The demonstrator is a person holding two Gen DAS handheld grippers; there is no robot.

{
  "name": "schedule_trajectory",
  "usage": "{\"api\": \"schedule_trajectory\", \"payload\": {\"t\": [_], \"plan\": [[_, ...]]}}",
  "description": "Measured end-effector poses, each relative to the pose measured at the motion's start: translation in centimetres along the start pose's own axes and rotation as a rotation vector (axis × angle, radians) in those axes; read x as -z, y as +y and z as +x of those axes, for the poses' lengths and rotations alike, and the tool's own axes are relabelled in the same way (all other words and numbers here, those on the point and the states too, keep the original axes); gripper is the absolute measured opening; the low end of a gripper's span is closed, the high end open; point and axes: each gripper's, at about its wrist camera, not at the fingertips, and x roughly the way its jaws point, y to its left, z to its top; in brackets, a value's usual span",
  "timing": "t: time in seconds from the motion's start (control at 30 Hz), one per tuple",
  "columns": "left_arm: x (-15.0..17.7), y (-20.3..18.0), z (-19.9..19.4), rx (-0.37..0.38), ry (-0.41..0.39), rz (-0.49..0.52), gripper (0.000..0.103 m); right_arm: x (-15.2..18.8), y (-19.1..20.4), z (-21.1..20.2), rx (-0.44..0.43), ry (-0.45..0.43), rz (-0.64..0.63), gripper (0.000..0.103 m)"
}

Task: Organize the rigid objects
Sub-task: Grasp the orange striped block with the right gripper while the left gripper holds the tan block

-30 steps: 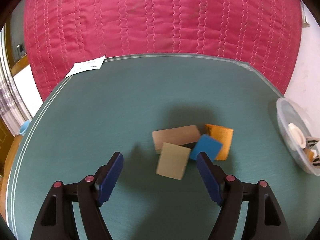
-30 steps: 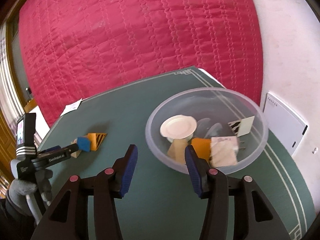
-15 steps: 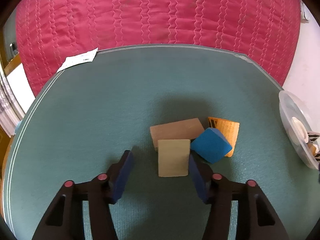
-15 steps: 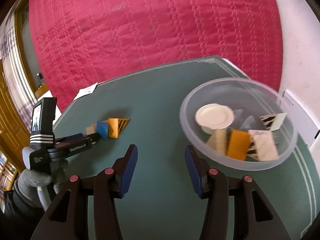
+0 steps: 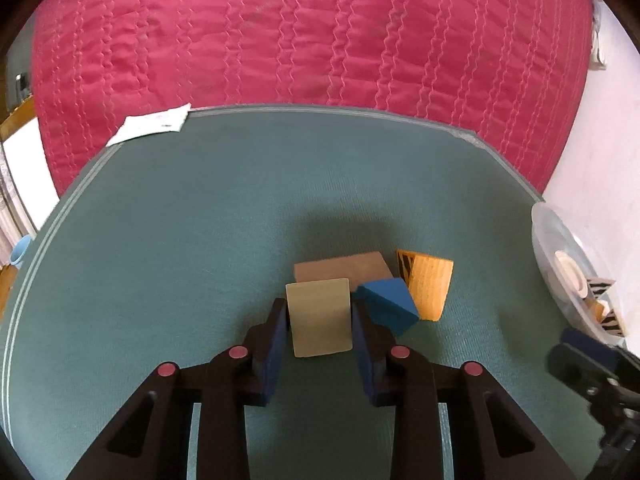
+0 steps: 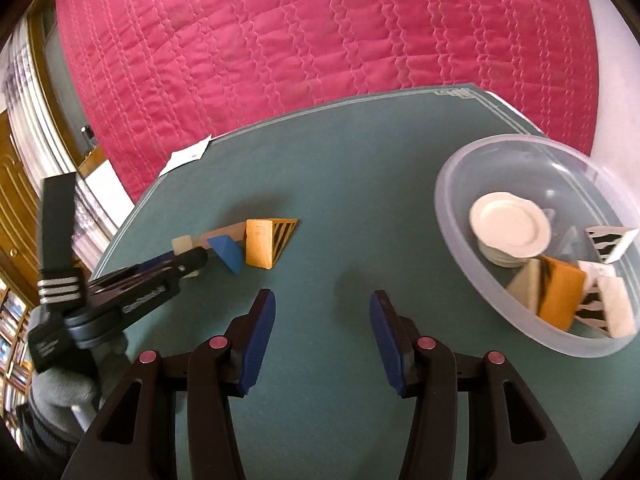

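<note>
1. left wrist view: my left gripper [image 5: 319, 316] has closed its 2 blue pads onto the sides of the pale block [image 5: 319, 317], which sits on the green table [image 5: 180, 240]. a tan block [image 5: 344, 267] lies touching it behind. the blue block [image 5: 387, 307] is pressed against the right pad, and the orange striped wedge [image 5: 427, 285] is just beside that. only the rim of the clear bowl [image 5: 549, 236] shows at the right edge, and a blurred dark part of the right gripper's body sits low right. a white paper slip [image 5: 152, 125] lies at the table's far left corner.

2. right wrist view: my right gripper [image 6: 322, 322] hangs wide open over bare table, holding nothing. here the whole bowl [image 6: 452, 208] is visible, with a white round piece [image 6: 509, 227] and several striped and orange blocks inside. from this side i see the left gripper [image 6: 188, 262] reaching in on the cluster, the pale block [image 6: 181, 245] only partly visible behind it, and the wedge's [image 6: 267, 242] striped end face.
</note>
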Motion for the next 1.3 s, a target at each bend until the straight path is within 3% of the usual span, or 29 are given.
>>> {"api": "schedule_trajectory", "payload": {"t": [0.43,1.07,1.17,1.3], "plan": [[-0.5,2.6,-1.7,-0.05,-0.056,-0.091,0.033,-3.2,3.0,5.4,-0.024,0.032,0.018,0.051],[-0.2,2.8,-1.8,-0.076,-0.052,-0.097,0.033,-4.4,5.6,9.7,0.013,0.054,-0.033,0.05],[-0.2,2.8,-1.9,-0.074,-0.054,-0.097,0.033,-4.3,5.8,9.7,0.015,0.054,-0.051,0.04],[0.0,2.6,-1.8,-0.074,-0.051,-0.092,0.033,-4.0,6.1,9.5,0.014,0.049,-0.069,0.036]]}}
